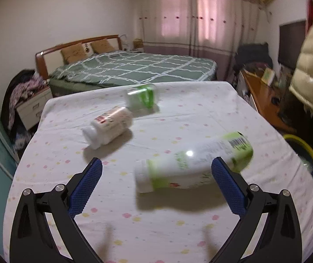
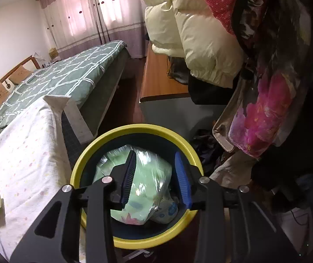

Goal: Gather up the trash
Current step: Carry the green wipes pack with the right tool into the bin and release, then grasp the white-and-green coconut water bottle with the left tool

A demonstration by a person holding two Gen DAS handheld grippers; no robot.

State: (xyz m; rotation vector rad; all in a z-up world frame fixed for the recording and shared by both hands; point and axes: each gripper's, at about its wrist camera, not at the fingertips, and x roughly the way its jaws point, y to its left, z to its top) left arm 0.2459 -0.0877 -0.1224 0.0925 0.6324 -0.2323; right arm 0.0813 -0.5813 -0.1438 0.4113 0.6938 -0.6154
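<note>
In the left wrist view my left gripper (image 1: 156, 166) is open above the table, its blue pads either side of a white and green bottle (image 1: 191, 164) lying on its side. A white bottle with a red label (image 1: 108, 127) and a green and clear bottle (image 1: 142, 97) lie farther back. In the right wrist view my right gripper (image 2: 155, 164) hovers over the yellow-rimmed trash bin (image 2: 86, 153), its jaws apart around a crinkled green plastic bag (image 2: 149, 182); whether the pads touch the bag is unclear.
The table (image 1: 200, 114) has a white flowered cloth. The bin's rim (image 1: 305, 149) stands off its right edge. A green-quilted bed (image 1: 138, 68) lies behind, a wooden desk (image 1: 263, 100) and hanging coats (image 2: 200, 32) to the right.
</note>
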